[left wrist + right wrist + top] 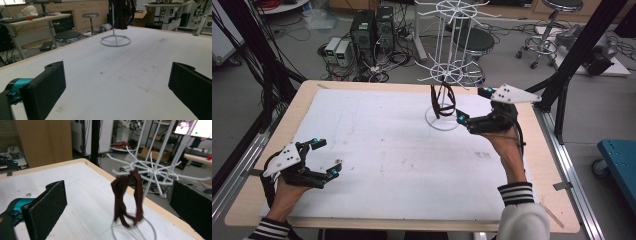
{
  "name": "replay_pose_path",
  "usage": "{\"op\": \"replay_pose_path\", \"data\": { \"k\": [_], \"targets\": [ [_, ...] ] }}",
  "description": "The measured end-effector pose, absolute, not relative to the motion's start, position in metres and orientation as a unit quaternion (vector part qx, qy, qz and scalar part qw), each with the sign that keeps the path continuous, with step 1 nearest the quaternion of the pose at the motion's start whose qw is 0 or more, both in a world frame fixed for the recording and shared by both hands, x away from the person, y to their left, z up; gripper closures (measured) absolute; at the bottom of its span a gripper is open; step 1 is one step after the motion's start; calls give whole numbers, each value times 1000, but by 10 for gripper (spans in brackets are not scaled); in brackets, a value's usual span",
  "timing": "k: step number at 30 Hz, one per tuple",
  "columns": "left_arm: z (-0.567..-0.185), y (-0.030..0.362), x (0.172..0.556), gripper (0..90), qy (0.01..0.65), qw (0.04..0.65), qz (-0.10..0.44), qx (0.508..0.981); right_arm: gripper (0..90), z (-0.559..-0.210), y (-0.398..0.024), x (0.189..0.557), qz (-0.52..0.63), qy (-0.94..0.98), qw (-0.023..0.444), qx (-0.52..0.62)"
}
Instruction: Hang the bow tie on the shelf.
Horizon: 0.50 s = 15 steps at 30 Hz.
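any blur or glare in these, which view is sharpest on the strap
High view: even light, no glare, strap small but fairly crisp. Right gripper view: strap close, its lower end smeared by blur, bright screen top right. Left gripper view: jaws soft at the edges, rack base clear, strap cut off at the top.

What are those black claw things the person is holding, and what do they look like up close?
They are hand-held grippers. The left gripper and right gripper are black frames, each with two flat black rectangular jaws with matt, foam-like faces, teal fittings near the tips, and a pale grey three-cornered plate with small dark holes on top. A black cable trails from the right one. The person wears black-and-white striped cuffs.
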<state>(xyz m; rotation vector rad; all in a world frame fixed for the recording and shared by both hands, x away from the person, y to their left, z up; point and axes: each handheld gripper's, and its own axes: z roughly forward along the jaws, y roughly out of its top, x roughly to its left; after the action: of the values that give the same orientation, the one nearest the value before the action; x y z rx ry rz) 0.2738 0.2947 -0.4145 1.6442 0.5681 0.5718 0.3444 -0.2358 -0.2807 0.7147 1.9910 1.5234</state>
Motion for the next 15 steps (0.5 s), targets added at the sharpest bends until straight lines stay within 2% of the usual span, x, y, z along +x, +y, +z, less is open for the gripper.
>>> {"op": "replay_pose_path", "data": {
  "k": [12,15],
  "targets": [
    [-427,298,265,17,247,621,266,694,7,-346,-251,292,580,708,282,287],
    [-431,299,263,17,249,623,270,691,7,-363,-255,283,581,697,302,294]
  ]
}}
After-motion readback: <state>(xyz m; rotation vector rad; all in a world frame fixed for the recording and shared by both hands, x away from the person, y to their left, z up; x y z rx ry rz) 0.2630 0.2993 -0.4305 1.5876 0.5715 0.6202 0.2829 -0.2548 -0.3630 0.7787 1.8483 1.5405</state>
